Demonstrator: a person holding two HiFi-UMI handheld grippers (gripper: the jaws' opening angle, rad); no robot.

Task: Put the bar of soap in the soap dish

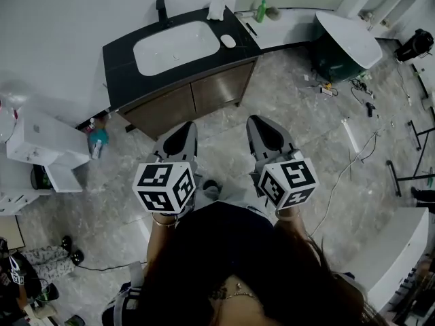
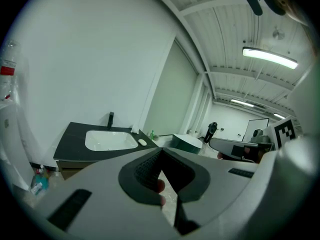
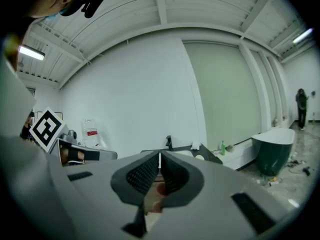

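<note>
Soap bar (image 1: 228, 41) (or its dish; I couldn't tell) sat on the vanity counter (image 1: 119, 61) beside the basin (image 1: 177, 47); my left gripper (image 1: 181, 133) and right gripper (image 1: 264, 129) were both closed, empty.

Blk countertop (image 1: 119, 72), wht basin (image 1: 175, 47), brn cabinet (image 1: 212, 90), dk-green tub (image 1: 333, 64), grey marbled floor (image 1: 299, 117), b/w marker cube (image 1: 165, 187) on left claw (image 1: 185, 128)

Person: dark top (image 1: 217, 246), thin chain necklace (image 1: 238, 295), bracelet (image 1: 163, 223) at the left wrist. Left gripper (image 1: 188, 123) and right gripper (image 1: 253, 118): grey moulded shells, black ribbed pads (image 2: 146, 168), each carrying a white cube (image 1: 164, 186) printed with black square markers.
</note>
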